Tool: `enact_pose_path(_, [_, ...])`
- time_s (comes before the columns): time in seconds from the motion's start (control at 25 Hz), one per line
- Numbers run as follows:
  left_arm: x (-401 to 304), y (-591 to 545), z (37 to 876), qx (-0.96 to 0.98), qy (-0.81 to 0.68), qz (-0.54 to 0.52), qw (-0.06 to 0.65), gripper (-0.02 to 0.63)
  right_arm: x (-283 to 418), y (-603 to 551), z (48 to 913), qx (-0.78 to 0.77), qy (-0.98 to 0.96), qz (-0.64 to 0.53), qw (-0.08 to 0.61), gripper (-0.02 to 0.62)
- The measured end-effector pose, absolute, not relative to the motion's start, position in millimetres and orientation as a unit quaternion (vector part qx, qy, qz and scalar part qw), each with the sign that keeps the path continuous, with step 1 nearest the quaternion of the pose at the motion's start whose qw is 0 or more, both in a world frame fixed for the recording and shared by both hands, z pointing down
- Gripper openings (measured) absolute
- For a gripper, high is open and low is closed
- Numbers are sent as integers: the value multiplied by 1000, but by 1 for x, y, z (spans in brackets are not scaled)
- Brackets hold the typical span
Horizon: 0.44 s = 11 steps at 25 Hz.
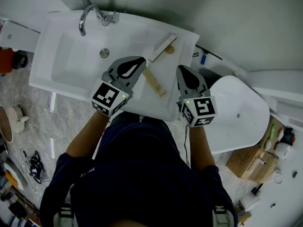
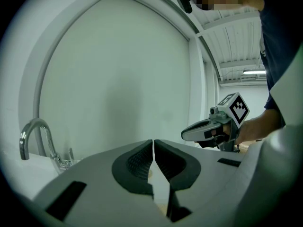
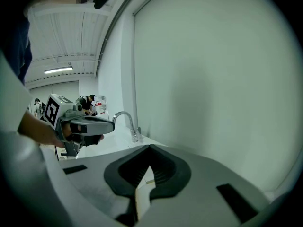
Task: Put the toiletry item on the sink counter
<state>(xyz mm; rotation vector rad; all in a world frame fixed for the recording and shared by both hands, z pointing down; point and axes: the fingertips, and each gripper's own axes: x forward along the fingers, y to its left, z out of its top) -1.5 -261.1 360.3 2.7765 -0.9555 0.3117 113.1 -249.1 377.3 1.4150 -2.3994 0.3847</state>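
A long white and tan box [image 1: 161, 48] lies on the right side of the white sink counter [image 1: 142, 103], with a tan stick-like item [image 1: 155, 82] and a small round tan piece [image 1: 170, 49] near it. My left gripper [image 1: 141, 59] hovers over the counter just left of the box, jaws shut with nothing in them. My right gripper [image 1: 181, 68] hangs at the counter's right edge, also shut and empty. In the left gripper view the left gripper's [image 2: 154, 142] pads meet. In the right gripper view the right gripper's [image 3: 150, 147] pads meet, with pale counter showing below.
The chrome faucet [image 1: 87, 15] and the drain [image 1: 104, 53] sit in the basin to the left. A white toilet [image 1: 236, 112] stands right of the sink, with a cardboard box [image 1: 251, 162] and bottles beyond. Clutter lies on the floor at left [image 1: 19, 122].
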Motion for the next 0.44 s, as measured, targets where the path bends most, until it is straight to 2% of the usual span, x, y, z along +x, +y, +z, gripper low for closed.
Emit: enact_pose_path(0.44, [17, -279, 374, 934, -323, 111, 105, 38, 126, -269, 389, 486, -845, 143, 170, 5])
